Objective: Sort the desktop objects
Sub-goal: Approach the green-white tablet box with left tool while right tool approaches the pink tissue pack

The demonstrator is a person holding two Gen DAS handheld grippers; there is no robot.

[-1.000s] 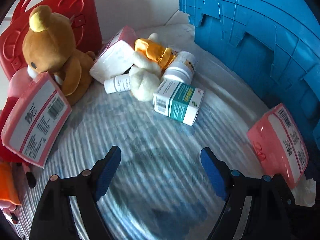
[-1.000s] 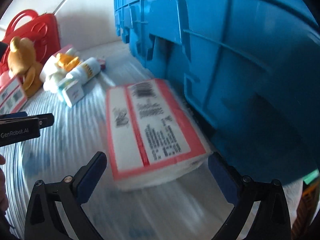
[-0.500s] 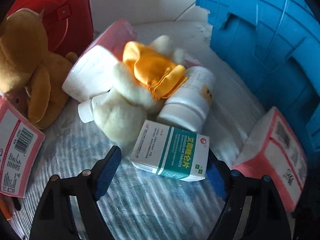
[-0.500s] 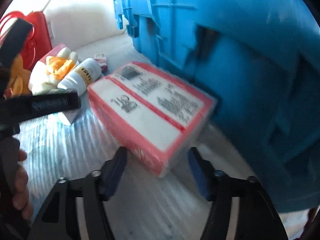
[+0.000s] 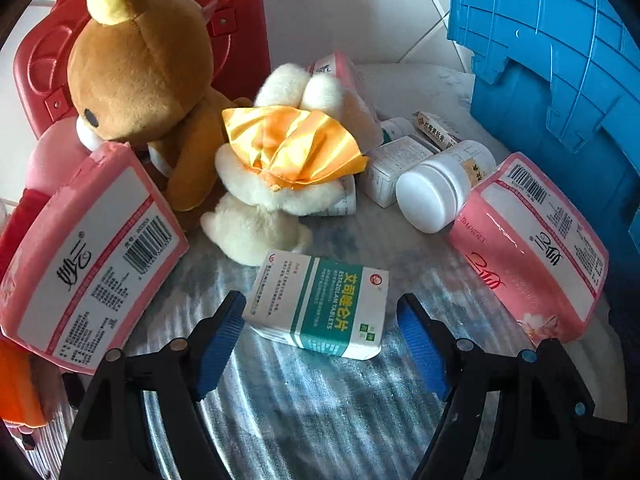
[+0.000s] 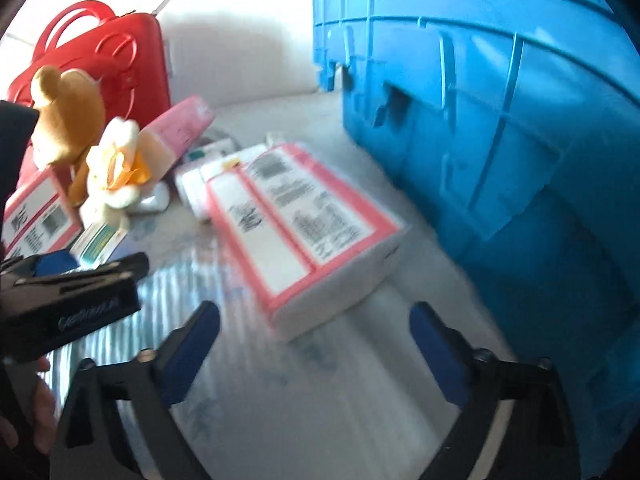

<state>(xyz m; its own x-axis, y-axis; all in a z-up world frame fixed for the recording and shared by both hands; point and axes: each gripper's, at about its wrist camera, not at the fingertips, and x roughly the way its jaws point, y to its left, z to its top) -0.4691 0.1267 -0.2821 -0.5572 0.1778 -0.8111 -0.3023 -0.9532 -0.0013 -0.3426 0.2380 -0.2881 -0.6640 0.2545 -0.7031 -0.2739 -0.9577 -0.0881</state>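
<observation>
A white and teal medicine box point(image 5: 320, 304) lies flat on the table between the fingers of my left gripper point(image 5: 321, 308). The blue pads stand just off its two ends, so that gripper is open. Behind the box are a white plush with an orange bow point(image 5: 280, 184), a brown bear point(image 5: 140, 72) and a white bottle point(image 5: 436, 192) on its side. My right gripper point(image 6: 314, 312) is open with nothing in it. A pink tissue pack point(image 6: 304, 220) lies flat just beyond its fingertips, beside the blue crate point(image 6: 500, 120).
A red plastic case point(image 5: 224, 20) stands behind the bear. Another pink tissue pack point(image 5: 88, 264) leans at the left. Small medicine boxes point(image 5: 396, 168) lie by the bottle. The blue crate point(image 5: 560, 60) walls off the right side. The left gripper's body point(image 6: 80, 292) shows in the right wrist view.
My left gripper moved forward to the heap until the medicine box came between its fingers. My right gripper's jaws widened off the pink tissue pack, which now lies ahead of them.
</observation>
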